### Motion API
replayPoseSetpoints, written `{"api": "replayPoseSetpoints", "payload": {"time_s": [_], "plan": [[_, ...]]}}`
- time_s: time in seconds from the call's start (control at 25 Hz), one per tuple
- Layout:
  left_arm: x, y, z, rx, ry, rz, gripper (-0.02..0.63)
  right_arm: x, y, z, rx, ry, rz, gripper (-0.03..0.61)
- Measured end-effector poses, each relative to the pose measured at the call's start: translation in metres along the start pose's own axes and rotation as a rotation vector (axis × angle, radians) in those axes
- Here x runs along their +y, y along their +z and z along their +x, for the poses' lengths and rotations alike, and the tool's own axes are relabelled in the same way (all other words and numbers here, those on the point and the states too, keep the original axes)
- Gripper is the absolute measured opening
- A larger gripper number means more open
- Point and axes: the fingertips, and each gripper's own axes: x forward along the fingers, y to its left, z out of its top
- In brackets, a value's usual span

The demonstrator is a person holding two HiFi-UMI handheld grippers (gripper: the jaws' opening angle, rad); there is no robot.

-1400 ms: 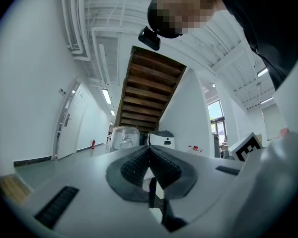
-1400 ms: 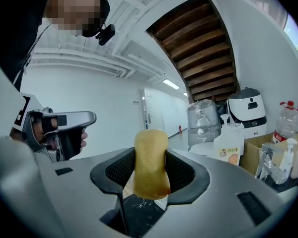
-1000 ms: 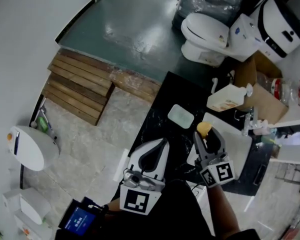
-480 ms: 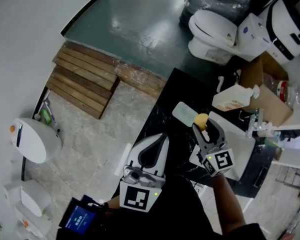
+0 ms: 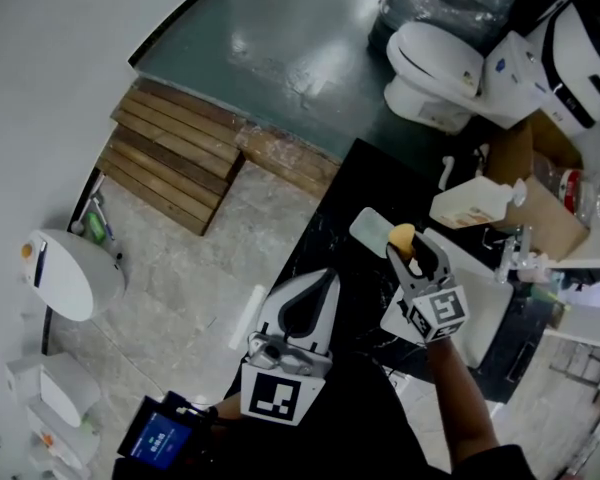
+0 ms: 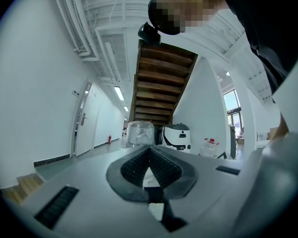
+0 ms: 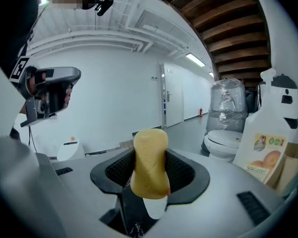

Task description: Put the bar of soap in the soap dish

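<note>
A yellow bar of soap point(image 7: 150, 163) stands on end between the jaws of my right gripper point(image 7: 150, 175), which is shut on it. In the head view the soap point(image 5: 403, 237) sits at the tip of the right gripper point(image 5: 410, 253), just over the near edge of the pale green soap dish point(image 5: 368, 227) on the black counter point(image 5: 330, 238). My left gripper point(image 5: 308, 306) hangs lower left over the counter's edge; its jaws are shut with nothing between them, as the left gripper point(image 6: 149, 163) view shows.
A white sink point(image 5: 480, 293) with a tap point(image 5: 510, 253) lies right of the dish. A white pump bottle point(image 5: 470, 203) stands behind it. A toilet point(image 5: 435, 78) and wooden steps point(image 5: 175, 163) are on the floor beyond. A cardboard box point(image 5: 540, 183) sits far right.
My right gripper has carried the soap up and a little left, from beside the sink to the near edge of the soap dish. The left gripper has barely moved.
</note>
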Motion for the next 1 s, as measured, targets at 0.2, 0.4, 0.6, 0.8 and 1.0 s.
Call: {"api": "replayPoseSetpoints", "payload": {"time_s": [0.2, 0.4, 0.6, 0.8, 1.0], "plan": [[-0.002, -0.001, 0.003, 0.009, -0.005, -0.001, 0.0, -0.004, -0.019, 0.011, 0.07, 0.012, -0.018, 0.186], [0.0, -0.004, 0.006, 0.017, 0.004, -0.003, 0.0, -0.006, -0.035, 0.026, 0.117, 0.042, -0.046, 0.186], [0.002, -0.006, 0.007, 0.031, 0.017, 0.002, 0.0, -0.01, -0.044, 0.036, 0.151, 0.073, -0.077, 0.186], [0.005, -0.008, 0.007, 0.039, 0.033, -0.004, 0.0, -0.008, -0.069, 0.042, 0.238, 0.117, -0.122, 0.186], [0.007, -0.008, 0.007, 0.042, 0.039, -0.004, 0.0, -0.008, -0.08, 0.048, 0.279, 0.134, -0.128, 0.186]]}}
